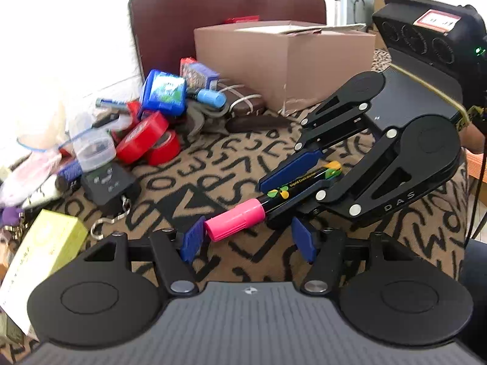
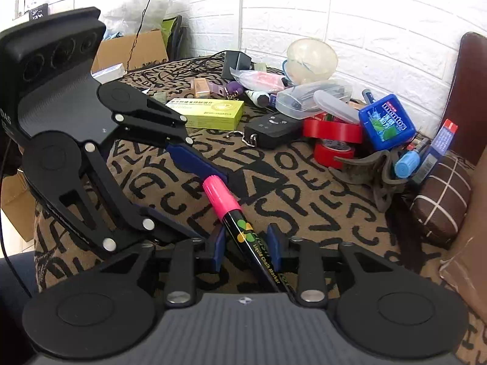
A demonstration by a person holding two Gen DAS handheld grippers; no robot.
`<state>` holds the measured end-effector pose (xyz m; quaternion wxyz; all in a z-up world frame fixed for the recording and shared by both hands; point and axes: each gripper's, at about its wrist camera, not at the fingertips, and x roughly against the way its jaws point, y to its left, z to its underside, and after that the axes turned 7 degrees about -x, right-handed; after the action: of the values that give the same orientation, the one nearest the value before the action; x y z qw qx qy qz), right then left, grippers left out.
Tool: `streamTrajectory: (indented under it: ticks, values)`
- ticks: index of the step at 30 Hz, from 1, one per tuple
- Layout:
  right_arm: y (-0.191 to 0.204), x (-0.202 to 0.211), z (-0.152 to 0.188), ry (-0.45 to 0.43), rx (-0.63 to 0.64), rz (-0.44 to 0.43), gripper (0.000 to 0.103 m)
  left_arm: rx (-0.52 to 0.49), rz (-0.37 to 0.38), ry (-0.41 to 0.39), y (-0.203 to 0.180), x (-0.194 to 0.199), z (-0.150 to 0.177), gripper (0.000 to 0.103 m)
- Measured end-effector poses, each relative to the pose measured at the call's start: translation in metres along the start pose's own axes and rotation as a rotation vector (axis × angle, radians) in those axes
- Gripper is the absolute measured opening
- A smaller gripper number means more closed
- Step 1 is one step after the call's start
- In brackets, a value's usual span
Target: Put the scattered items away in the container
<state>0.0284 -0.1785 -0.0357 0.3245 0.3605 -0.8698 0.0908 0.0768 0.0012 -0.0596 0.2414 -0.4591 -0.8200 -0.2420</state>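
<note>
A black liquid chalk marker with a pink cap (image 1: 234, 220) (image 2: 240, 228) is held above the patterned tablecloth. My right gripper (image 2: 246, 245) is shut on its black barrel; it also shows in the left wrist view (image 1: 275, 199). My left gripper (image 1: 248, 241) is open, its blue fingers on either side of the pink cap, not closed on it. In the right wrist view the left gripper (image 2: 210, 188) reaches the cap's tip. The cardboard box (image 1: 283, 60) stands at the back of the table with its flaps open.
A pile of clutter lies at the left: red tape rolls (image 1: 146, 140), a blue mint tin (image 1: 164, 94), a black scale with hook (image 1: 106, 185), a yellow-green box (image 1: 39, 252), plastic containers (image 2: 316, 100). A brown checked pouch (image 2: 441, 210) lies by the box. A dark red chair back (image 1: 213, 3) stands behind.
</note>
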Motion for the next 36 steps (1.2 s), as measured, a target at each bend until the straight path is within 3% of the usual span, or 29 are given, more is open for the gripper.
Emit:
streamTrajectory:
  ticks: [18,24,25,29,35,36]
  values:
    - [-0.005,0.035,-0.015,-0.083,0.045,0.082,0.021,-0.117,-0.006,-0.068,-0.013,0.005,-0.041,0.071]
    - [-0.007,0.006,-0.003,0.016,0.097,0.088,0.022,-0.194,-0.038,0.078,-0.025,-0.034,-0.018,0.077]
    - [-0.008,0.004,0.0,0.018,0.095,0.092,0.023,-0.197,-0.045,0.069,-0.025,-0.036,-0.012,0.08]
    - [-0.019,0.011,0.007,0.005,0.09,0.095,0.06,-0.204,-0.085,0.031,-0.025,-0.031,-0.011,0.082]
    - [-0.046,0.025,0.016,0.012,0.068,0.063,0.066,-0.242,-0.127,-0.035,-0.028,-0.034,-0.017,0.08]
    - [-0.05,0.025,0.019,0.021,0.055,0.058,0.066,-0.242,-0.126,-0.029,-0.029,-0.039,-0.019,0.07]
